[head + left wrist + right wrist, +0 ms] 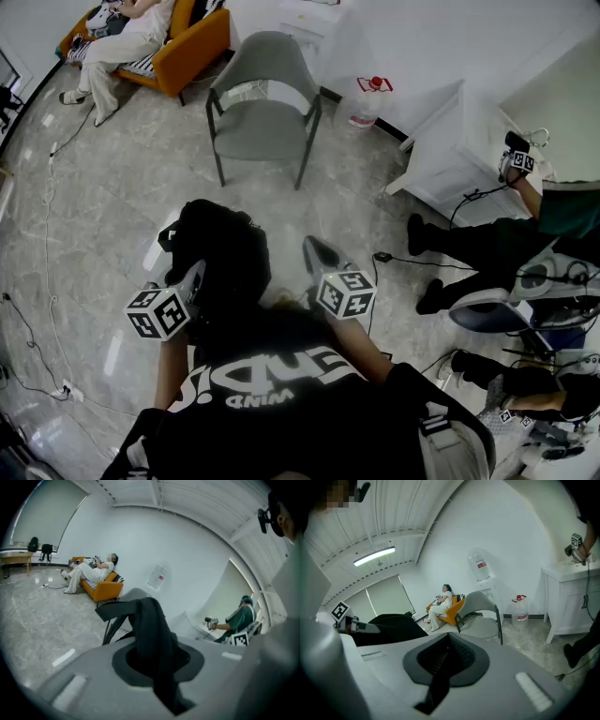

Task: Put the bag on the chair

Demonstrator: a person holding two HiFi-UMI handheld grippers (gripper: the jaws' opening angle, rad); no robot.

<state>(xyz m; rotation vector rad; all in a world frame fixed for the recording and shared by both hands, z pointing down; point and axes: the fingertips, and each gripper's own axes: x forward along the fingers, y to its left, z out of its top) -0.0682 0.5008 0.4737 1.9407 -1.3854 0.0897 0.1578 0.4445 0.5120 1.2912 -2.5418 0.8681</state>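
While in left gripper (195, 274), black bag (225, 246)

Garment: black short-sleeved T-shirt (309, 412) with white block lettering (267, 373), at 6 o'clock in the head view.

Left gripper (194, 274): pale grey shell. Its black-and-white marker cube (157, 312) sits at 10 o'clock from the lettering.

Right gripper (317, 251): same grey shell. The matching cube (346, 293) sits between 1 and 2 o'clock.

Both gripper views: smooth grey housing with a dark oval recess (423, 662) round black jaws.
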